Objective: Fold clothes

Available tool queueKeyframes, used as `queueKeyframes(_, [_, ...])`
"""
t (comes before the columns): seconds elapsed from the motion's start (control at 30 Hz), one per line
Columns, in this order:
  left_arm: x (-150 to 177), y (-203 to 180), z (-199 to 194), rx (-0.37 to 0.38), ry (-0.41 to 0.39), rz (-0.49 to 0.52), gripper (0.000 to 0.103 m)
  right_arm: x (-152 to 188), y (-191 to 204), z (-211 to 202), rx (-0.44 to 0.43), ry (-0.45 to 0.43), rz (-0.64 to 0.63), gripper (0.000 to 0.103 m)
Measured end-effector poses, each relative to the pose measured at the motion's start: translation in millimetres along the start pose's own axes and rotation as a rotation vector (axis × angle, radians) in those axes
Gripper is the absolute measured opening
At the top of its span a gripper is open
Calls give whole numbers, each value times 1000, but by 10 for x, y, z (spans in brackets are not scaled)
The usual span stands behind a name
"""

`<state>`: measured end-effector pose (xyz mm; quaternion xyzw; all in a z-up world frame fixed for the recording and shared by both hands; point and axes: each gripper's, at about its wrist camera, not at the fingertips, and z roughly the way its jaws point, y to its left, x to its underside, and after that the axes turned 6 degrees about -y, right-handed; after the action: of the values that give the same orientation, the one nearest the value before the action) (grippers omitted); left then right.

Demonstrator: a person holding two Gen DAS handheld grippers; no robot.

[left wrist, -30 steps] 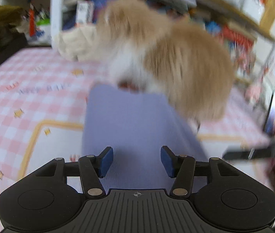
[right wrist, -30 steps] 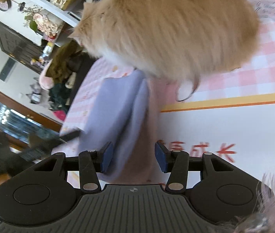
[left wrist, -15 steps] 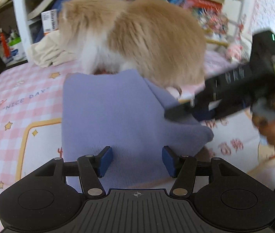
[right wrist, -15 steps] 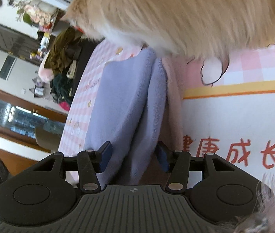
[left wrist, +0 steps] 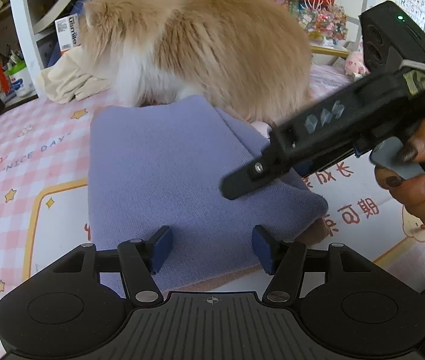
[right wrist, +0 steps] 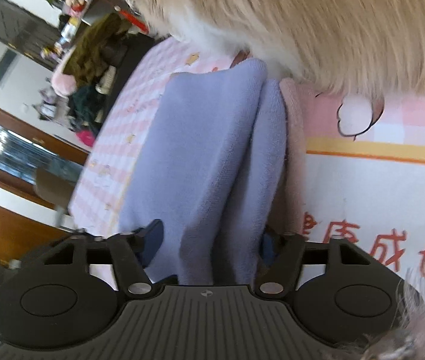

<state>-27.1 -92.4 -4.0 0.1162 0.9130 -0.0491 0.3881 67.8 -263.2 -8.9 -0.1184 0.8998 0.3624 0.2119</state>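
Closing the right tongs point(right wrist: 209, 240) on the doubled edge of the lavender garment point(left wrist: 164, 174); its folds are bunching between the blue pads, though we cannot tell whether they are pressing yet. We are keeping the left tongs point(left wrist: 212, 247) spread and still opening above the garment's near edge, nothing between the pads. The garment is lying folded on the pink checked worktop point(left wrist: 17, 162) atop a pink-brown layer point(right wrist: 295, 138). A fluffy orange-and-white cat point(left wrist: 206, 48) is sitting at the garment's far end, touching it.
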Motion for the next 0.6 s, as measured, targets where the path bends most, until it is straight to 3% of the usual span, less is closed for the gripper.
queueKeyframes(0.07, [-11, 30, -6, 16, 5, -13, 62, 35, 78, -93, -20, -26, -75, 18])
queueKeyframes(0.13, [-28, 68, -24, 30, 6, -39, 62, 83, 170, -262, -74, -78, -144, 15])
queueKeyframes(0.27, [-26, 154, -46, 64, 7, -104, 64, 167, 114, -347, -109, -109, -133, 14])
queueKeyframes(0.33, [-10, 129, -20, 68, 19, -87, 64, 186, -75, -169, -33, -49, -52, 16])
queueKeyframes(0.43, [-25, 52, -20, 57, 35, -41, 66, 202, -345, -96, -78, -36, 82, 15])
queueKeyframes(0.57, [-106, 134, -101, 23, 7, -62, 68, 198, -307, -116, -67, -35, 46, 19])
queueKeyframes(0.6, [-130, 170, -128, 9, -7, -76, 72, 195, -310, -122, -67, -34, 42, 20])
